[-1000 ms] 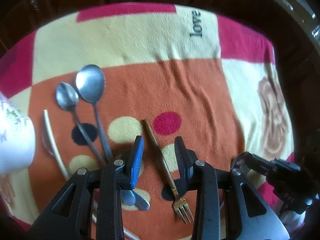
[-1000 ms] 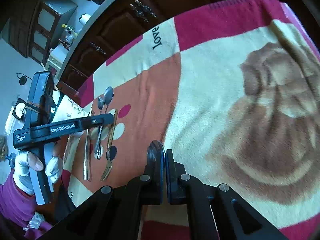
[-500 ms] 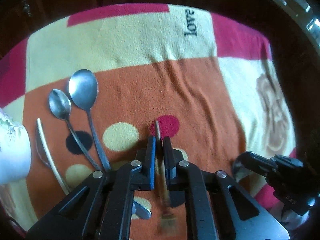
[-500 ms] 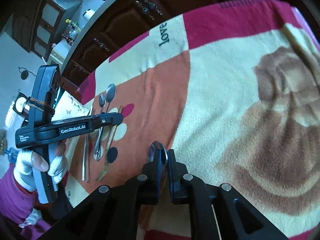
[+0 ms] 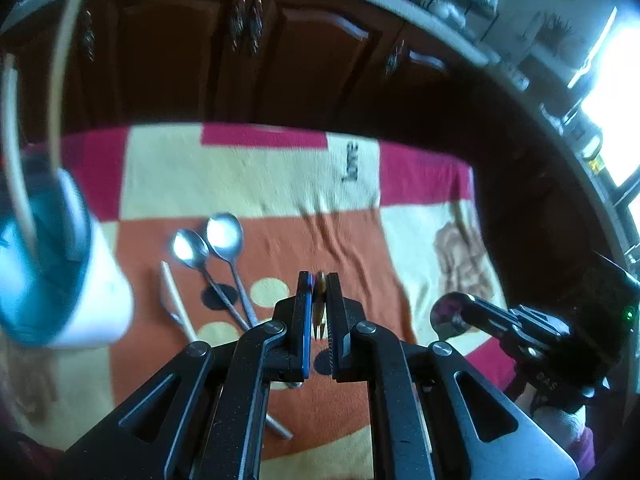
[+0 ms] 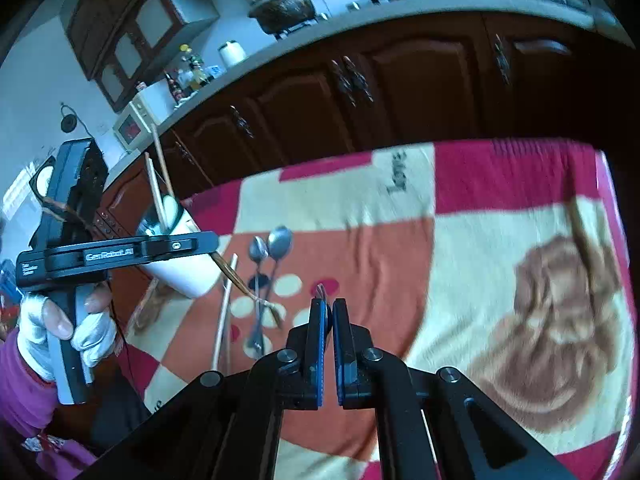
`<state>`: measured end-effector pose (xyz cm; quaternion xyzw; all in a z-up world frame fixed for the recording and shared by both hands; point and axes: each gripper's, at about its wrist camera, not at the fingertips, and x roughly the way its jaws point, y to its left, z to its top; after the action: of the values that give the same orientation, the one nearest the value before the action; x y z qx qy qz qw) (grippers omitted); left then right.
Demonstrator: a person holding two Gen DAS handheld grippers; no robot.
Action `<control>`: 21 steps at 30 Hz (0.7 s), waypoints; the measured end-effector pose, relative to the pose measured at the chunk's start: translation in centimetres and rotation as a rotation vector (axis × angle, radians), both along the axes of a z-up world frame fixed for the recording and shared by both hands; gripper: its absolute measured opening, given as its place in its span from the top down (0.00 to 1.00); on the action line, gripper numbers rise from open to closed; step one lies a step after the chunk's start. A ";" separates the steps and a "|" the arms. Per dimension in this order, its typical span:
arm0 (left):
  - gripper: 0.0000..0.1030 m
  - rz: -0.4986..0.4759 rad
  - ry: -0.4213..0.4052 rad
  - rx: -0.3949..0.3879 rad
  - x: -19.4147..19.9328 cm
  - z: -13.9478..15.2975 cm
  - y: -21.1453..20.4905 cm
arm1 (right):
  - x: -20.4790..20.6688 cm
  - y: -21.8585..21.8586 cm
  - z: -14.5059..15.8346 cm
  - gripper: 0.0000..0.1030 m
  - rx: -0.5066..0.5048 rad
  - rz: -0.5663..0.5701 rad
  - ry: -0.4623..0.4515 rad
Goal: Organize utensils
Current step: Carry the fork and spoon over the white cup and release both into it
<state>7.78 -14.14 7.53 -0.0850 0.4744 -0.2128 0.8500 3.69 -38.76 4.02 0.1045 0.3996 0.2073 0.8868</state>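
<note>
Left gripper [image 5: 319,280] closed on a gold fork [image 5: 319,312], handle pinched between the fingers, tines pointing back toward the camera; in the right wrist view the same fork [image 6: 244,284] hangs slanted from the left gripper [image 6: 214,245], off the blanket, tines low near the spoons. Right gripper [image 6: 327,308] fingers closed on a spoon [image 6: 321,290], only a sliver of metal showing past the tips; in the left wrist view its round bowl [image 5: 446,314] sticks out of the right gripper [image 5: 466,312] at the right. Surface is a blanket [image 5: 248,176] in red, cream and orange blocks with dots and the word "love"; what lies beneath it cannot be told. Two silver spoons [image 5: 216,248] lie side by side on the orange patch, bowls far, handles crossing toward the camera. Just left of them a pale chopstick [image 5: 176,300] lies on the blanket with something grey under it, too blurred to tell what. White cup [image 5: 84,292] with blue inside at far left, blurred, holding pale sticks [image 5: 16,184] that rise out of it; in the right wrist view the cup [image 6: 180,272] stands behind the left gripper. A white-gloved hand [image 6: 68,328] with a purple sleeve holds the left gripper's handle. Dark wood cabinets [image 6: 360,92] behind, counter with pots above.
</note>
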 end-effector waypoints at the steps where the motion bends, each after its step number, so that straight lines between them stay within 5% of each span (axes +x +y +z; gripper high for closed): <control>1: 0.95 0.002 -0.013 -0.005 -0.3 0.7 0.7 | 0.0 0.4 0.7 0.97 -0.004 0.004 -0.012; 12: 0.95 0.070 -0.129 -0.037 -2.7 8.6 9.1 | 2.5 7.2 9.1 0.97 0.014 0.050 -0.181; 21: 0.95 0.190 -0.227 0.028 -2.7 12.5 17.1 | 7.2 17.2 13.1 0.97 -0.003 0.148 -0.259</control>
<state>5.09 2.92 20.08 -0.0929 0.3679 -0.1329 0.9156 10.86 -21.57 17.17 0.0459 0.2889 0.2831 0.9134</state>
